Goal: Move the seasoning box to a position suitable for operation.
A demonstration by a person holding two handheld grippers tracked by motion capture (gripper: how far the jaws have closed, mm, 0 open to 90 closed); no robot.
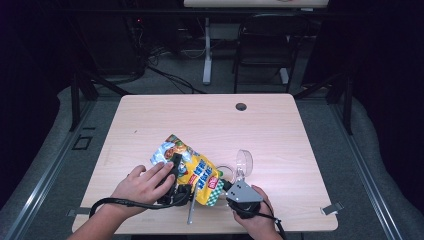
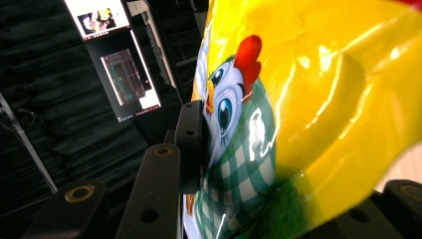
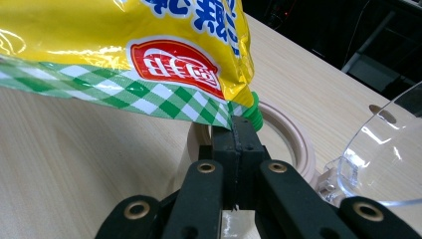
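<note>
The surface [image 1: 150, 120] is a pale wooden top with a small round hole [image 1: 241, 106] near its far edge; its near edge is partly covered by the person's forearms.

The snack bag [image 1: 192, 170] is yellow, with a cartoon chicken and a green checked band, and lies slanted toward the near edge, a little left of the middle, between the two hands. Its lower part is hidden in the high view behind the left hand and both tools. In the left gripper view the bag runs off the frame at the top and right, so its full outline is cut off. What it holds cannot be made out.

The left gripper [image 1: 175, 182] lies under the left hand [image 1: 142, 184] by the near edge. Its jaws stand partly apart with the bulging bag between them; one jaw presses flat against the printed chicken, and the other is mostly covered by the bag, so the grip looks firm but its far side is hard to see.

The right gripper [image 1: 235, 187] sits at the bag's near right corner, held by the right hand [image 1: 257, 222], which is cut off by the frame. Its jaws are pressed fully together on the checked corner seam of the bag [image 3: 219, 112].

A clear plastic jar [image 1: 243, 162] stands tilted just behind the right gripper, with a round beige rim [image 3: 293, 144] beside it; its inside cannot be made out. A green ridged piece [image 3: 253, 115] peeks out behind the pinched corner.
</note>
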